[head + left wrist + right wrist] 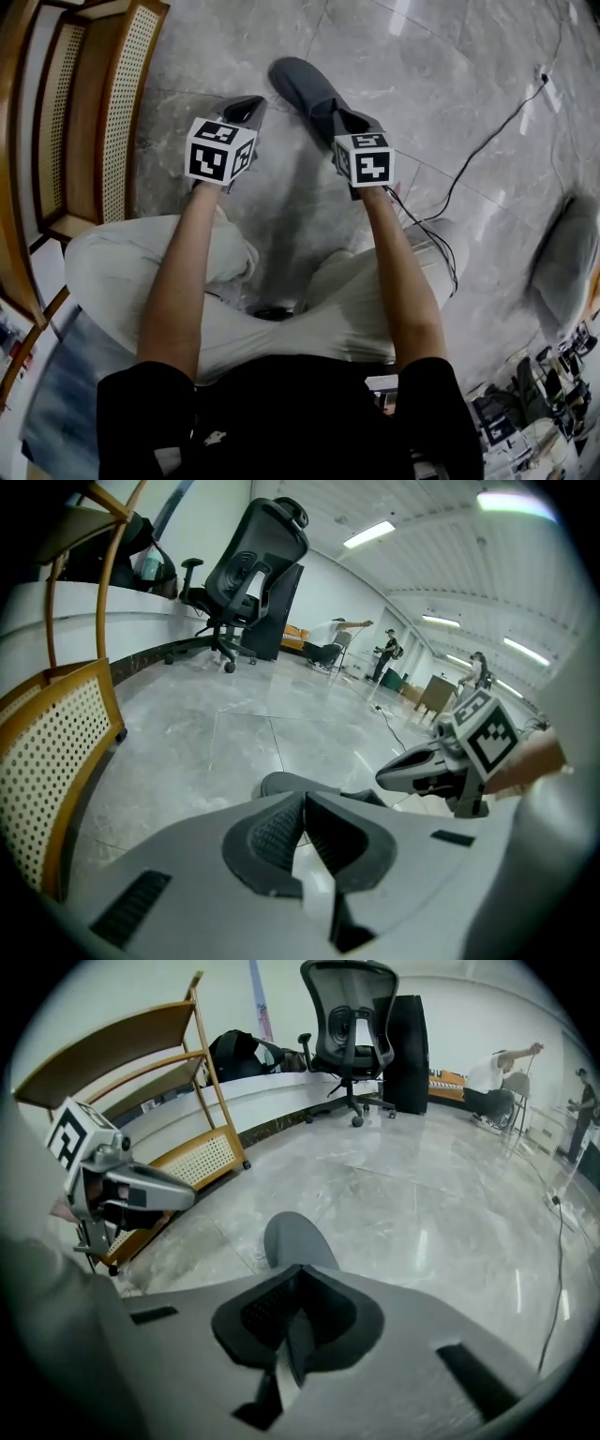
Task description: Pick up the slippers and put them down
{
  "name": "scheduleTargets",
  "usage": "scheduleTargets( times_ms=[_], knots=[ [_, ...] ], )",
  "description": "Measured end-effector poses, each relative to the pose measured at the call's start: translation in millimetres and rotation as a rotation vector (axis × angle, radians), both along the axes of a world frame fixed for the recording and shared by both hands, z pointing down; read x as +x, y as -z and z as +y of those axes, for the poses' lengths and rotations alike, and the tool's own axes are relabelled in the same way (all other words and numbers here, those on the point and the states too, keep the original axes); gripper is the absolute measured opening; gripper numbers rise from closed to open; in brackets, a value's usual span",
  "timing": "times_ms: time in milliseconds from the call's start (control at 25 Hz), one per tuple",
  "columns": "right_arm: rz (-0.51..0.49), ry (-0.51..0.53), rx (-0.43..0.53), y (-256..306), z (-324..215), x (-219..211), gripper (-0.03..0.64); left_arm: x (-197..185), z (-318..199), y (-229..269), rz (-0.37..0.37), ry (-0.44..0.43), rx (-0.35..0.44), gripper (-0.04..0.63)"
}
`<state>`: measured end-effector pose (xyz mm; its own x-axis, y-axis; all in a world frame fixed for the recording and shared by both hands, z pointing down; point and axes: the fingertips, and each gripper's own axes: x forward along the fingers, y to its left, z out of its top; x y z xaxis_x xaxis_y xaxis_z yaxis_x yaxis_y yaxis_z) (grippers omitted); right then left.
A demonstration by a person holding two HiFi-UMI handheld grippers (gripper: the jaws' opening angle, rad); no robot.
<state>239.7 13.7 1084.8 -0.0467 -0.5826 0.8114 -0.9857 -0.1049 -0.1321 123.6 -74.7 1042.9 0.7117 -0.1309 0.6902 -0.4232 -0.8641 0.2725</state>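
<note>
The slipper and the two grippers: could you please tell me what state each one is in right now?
slipper: lying on the floor, held by neither gripper.
left gripper: jaws together, nothing between them.
right gripper: jaws together, nothing between them, tips close to the slipper's near end.

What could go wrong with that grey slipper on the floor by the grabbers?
1. The right gripper is shut right at the heel end of the grey slipper. I can't tell whether it pinches the edge. If the grip is only thin, it might slip and drop the slipper.
2. A black cable lies on the floor beside that arm and might snag it.
</note>
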Motion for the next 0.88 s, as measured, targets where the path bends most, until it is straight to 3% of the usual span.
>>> scheduleTargets(
  times_ms=[320,880],
  knots=[
    [-0.005,0.032,0.003,33.1,-9.0,-10.8,-0.001,-2.4,-15.8,44.2,0.041,-0.034,0.008,0.011],
    [-0.073,0.042,0.103,204.5,-25.9,-41.1,-0.002,-41.9,1.9,171.4,0.106,0.021,-0.024,0.009]
  ],
)
